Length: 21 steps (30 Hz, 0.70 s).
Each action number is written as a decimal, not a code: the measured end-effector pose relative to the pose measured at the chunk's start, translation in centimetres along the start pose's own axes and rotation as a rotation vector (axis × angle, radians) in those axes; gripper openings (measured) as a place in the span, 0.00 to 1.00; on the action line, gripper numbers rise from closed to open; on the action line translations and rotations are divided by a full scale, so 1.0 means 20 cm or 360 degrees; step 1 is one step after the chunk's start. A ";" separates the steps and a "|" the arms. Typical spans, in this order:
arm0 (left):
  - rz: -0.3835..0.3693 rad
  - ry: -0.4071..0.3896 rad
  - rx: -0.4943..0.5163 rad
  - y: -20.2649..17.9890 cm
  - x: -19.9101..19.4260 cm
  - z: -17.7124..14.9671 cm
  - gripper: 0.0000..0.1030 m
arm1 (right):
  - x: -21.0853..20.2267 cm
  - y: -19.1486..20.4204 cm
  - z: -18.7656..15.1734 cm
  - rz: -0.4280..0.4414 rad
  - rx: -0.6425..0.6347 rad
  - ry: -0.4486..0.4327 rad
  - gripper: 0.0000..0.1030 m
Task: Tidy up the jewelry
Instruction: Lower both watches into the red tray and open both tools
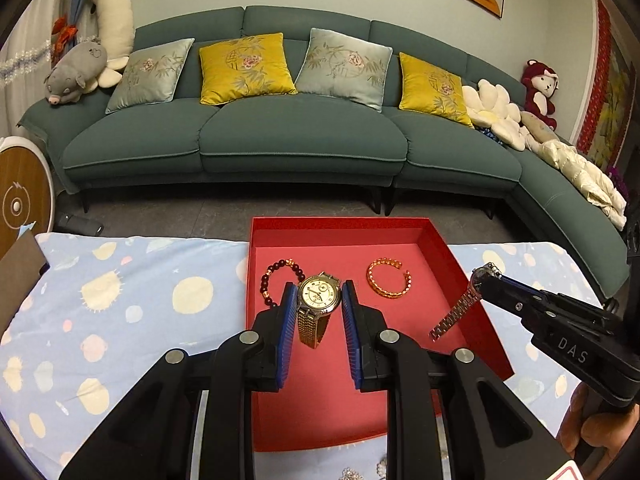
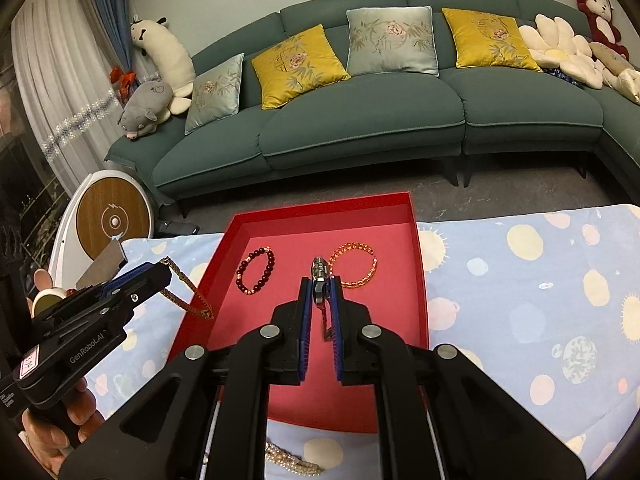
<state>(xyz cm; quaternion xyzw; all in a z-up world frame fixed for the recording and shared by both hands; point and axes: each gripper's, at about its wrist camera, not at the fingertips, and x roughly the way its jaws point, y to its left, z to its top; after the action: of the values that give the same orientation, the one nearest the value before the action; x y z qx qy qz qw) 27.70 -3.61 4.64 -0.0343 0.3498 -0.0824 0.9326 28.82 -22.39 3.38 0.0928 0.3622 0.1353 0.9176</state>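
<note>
A red open box (image 1: 472, 280) (image 2: 418, 264) sits on the spotted cloth. Inside lie a dark bead bracelet (image 1: 267, 280) (image 2: 256, 270) and a gold chain bangle (image 1: 390, 280) (image 2: 356, 264). My left gripper (image 1: 318, 292) (image 2: 162, 270) is shut on a gold watch (image 1: 320, 294), its strap (image 2: 188, 296) hanging over the box's left side. My right gripper (image 2: 320, 288) (image 1: 486, 276) is shut on a silver watch (image 2: 319, 276), its band (image 1: 456, 314) dangling above the box's right wall.
A pearl strand (image 2: 288, 458) and other jewelry (image 1: 360, 470) lie on the cloth in front of the box. A green sofa (image 1: 296, 136) with cushions stands beyond the table. A round wood-faced device (image 2: 114, 216) stands at the left.
</note>
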 end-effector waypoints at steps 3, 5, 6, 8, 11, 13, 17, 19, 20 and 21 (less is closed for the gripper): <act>0.0011 0.0048 -0.0022 0.03 0.10 -0.02 0.19 | 0.09 -0.03 -0.02 -0.0029 -0.0004 0.0052 0.08; 0.0018 0.0075 -0.0025 0.04 0.15 -0.04 0.19 | 0.14 -0.05 -0.03 -0.0053 -0.0002 0.0078 0.08; 0.0023 0.0085 -0.0021 0.04 0.17 -0.04 0.19 | 0.17 -0.06 -0.04 -0.0061 0.0000 0.0091 0.08; 0.0033 0.0107 -0.0018 0.05 0.21 -0.06 0.19 | 0.21 -0.09 -0.05 -0.0070 0.0008 0.0111 0.08; 0.0038 0.0133 -0.0035 0.08 0.26 -0.08 0.19 | 0.26 -0.12 -0.06 -0.0070 0.0024 0.0131 0.08; 0.0039 0.0153 -0.0050 0.09 0.28 -0.09 0.19 | 0.30 -0.12 -0.07 -0.0068 0.0019 0.0154 0.08; 0.0083 0.0126 -0.0091 0.13 0.28 -0.10 0.22 | 0.28 -0.11 -0.06 -0.0092 0.0007 0.0115 0.17; 0.0110 0.0105 -0.0128 0.14 0.25 -0.08 0.34 | 0.22 -0.10 -0.04 -0.0113 -0.0006 0.0052 0.24; 0.0109 0.0080 -0.0158 0.16 0.22 -0.07 0.39 | 0.18 -0.09 -0.02 -0.0115 -0.0008 0.0017 0.27; 0.0104 0.0056 -0.0183 0.17 0.18 -0.06 0.39 | 0.13 -0.08 0.00 -0.0107 -0.0004 -0.0016 0.28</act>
<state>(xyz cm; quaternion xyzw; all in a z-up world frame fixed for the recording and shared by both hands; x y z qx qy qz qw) 30.14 -0.99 1.00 -0.0748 0.3712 -0.0323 0.9250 30.90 -23.17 1.30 0.0800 0.3602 0.1042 0.9236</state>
